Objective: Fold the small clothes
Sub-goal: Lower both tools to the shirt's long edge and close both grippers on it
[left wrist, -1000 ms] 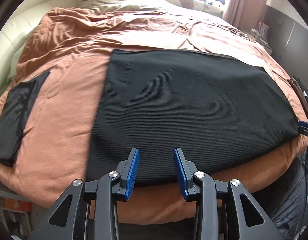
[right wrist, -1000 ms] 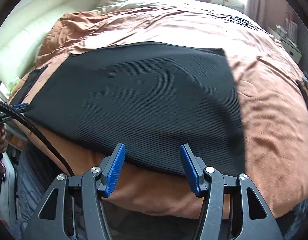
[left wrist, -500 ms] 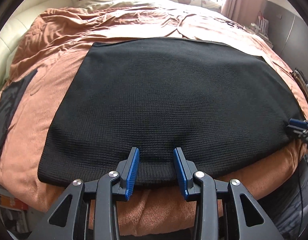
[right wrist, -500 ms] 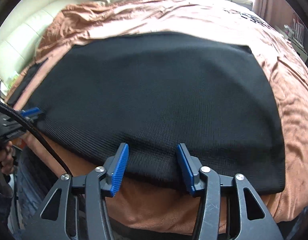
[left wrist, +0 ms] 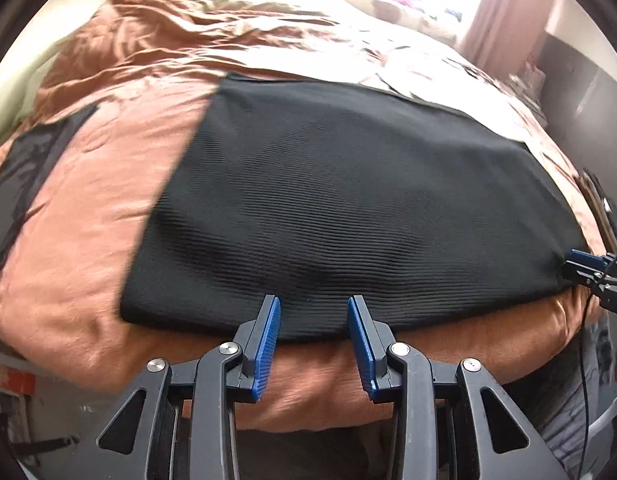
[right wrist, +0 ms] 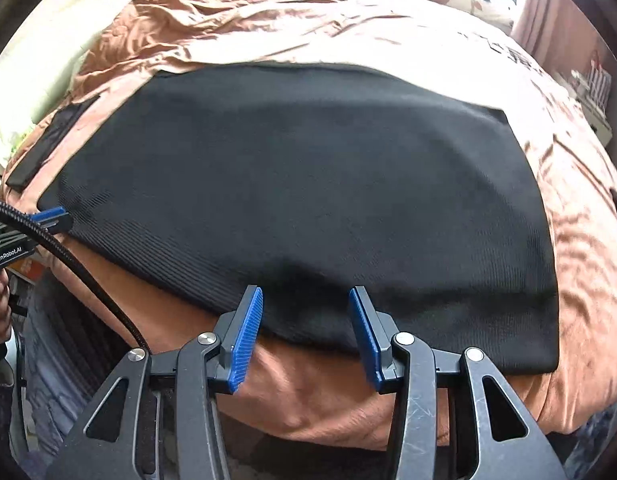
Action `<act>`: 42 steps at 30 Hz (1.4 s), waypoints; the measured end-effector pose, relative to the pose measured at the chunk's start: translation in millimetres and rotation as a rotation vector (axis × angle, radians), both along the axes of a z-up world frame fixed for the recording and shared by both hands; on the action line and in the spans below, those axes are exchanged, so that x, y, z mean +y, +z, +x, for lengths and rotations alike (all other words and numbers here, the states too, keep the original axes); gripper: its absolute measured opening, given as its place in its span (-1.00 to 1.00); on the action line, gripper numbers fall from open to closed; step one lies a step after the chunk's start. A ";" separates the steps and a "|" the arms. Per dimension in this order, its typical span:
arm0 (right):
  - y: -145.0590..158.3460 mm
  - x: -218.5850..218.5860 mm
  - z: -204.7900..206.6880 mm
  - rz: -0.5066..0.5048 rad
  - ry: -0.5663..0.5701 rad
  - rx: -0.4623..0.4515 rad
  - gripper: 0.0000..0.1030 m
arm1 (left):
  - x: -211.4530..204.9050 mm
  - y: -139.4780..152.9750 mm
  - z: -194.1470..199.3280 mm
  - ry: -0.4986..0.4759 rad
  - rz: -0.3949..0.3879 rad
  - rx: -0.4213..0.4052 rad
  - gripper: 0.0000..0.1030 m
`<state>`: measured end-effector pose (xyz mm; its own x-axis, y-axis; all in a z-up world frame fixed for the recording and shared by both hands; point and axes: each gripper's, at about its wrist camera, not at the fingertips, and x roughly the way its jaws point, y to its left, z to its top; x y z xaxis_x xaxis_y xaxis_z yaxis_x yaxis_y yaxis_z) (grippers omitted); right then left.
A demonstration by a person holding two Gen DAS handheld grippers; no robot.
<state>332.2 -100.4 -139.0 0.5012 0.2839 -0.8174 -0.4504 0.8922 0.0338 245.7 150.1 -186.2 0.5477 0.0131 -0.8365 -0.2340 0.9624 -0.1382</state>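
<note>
Your left gripper point(left wrist: 312, 340) and right gripper point(right wrist: 306, 334) both stand wide open, holding nothing, at the near hem of the black garment point(left wrist: 348, 208) lying flat on the bed point(left wrist: 108, 184). Close too deep and you'll likely pinch the orange blanket point(right wrist: 308, 384) underneath, dragging it into the fold.

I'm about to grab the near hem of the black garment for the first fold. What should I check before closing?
1. Black garment lies flat on the bed cover: ok.
2. Left hand-held gripper open: ok.
3. Right hand-held gripper open: ok.
4. Both at the near hem: ok.
5. Hem actually between the pads: cannot tell.
6. Other dark cloth lies apart from the garment: ok.
</note>
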 end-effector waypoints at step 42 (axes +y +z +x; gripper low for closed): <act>-32.1 51.3 39.6 0.096 0.009 0.082 -0.72 | 128.4 -24.4 -34.3 0.370 -0.545 -0.091 -0.25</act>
<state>371.8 -49.1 -171.1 0.4310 0.3675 -0.8241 -0.4510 0.8788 0.1560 211.4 278.5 -210.6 0.6573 -0.1976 -0.7273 -0.4999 0.6078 -0.6170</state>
